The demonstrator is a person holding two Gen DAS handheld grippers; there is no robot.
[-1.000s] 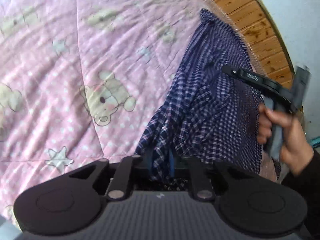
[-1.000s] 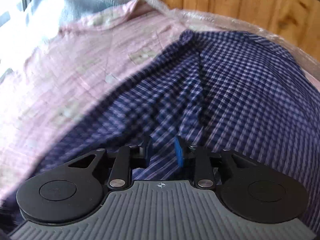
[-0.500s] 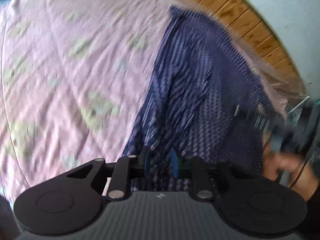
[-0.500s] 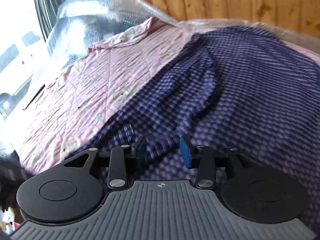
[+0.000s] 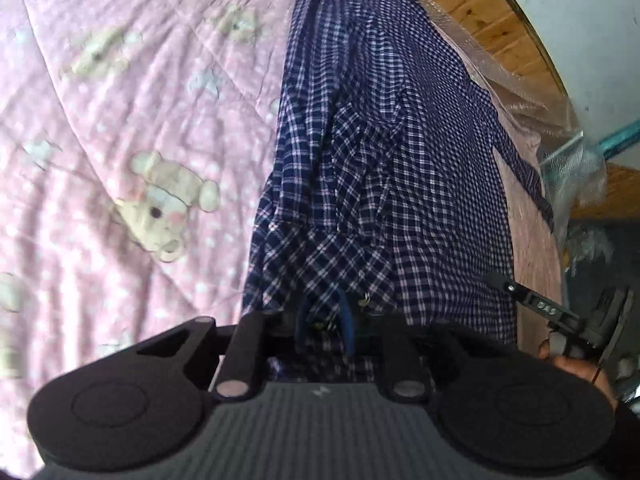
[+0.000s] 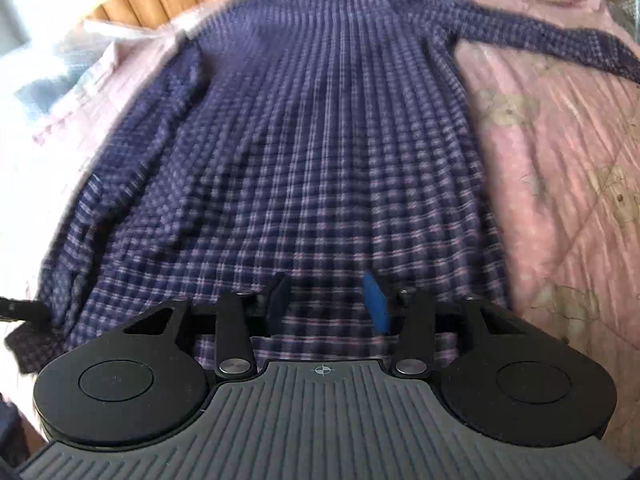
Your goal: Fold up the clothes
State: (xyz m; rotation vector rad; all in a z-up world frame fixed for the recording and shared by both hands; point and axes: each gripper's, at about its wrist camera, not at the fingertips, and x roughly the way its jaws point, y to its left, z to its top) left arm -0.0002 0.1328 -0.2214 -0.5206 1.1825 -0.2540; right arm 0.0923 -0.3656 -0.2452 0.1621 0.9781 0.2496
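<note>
On pink quilt [image 6: 560, 128], checked shirt [image 6: 320, 140] now spread; right claw [image 6: 326, 306] opened.

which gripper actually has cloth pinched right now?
The left gripper: its fingers are closed on a bunched edge of the checked shirt. The right gripper stands open over the shirt's hem, gripping nothing.

Each black hand-held gripper [image 6: 326, 304] has blue finger pads [image 6: 376, 306] and silver screws [image 6: 236, 366].

Right tool [image 6: 326, 304] has apparently opened, and the checked shirt [image 6: 320, 140] now lies spread flatter
</note>
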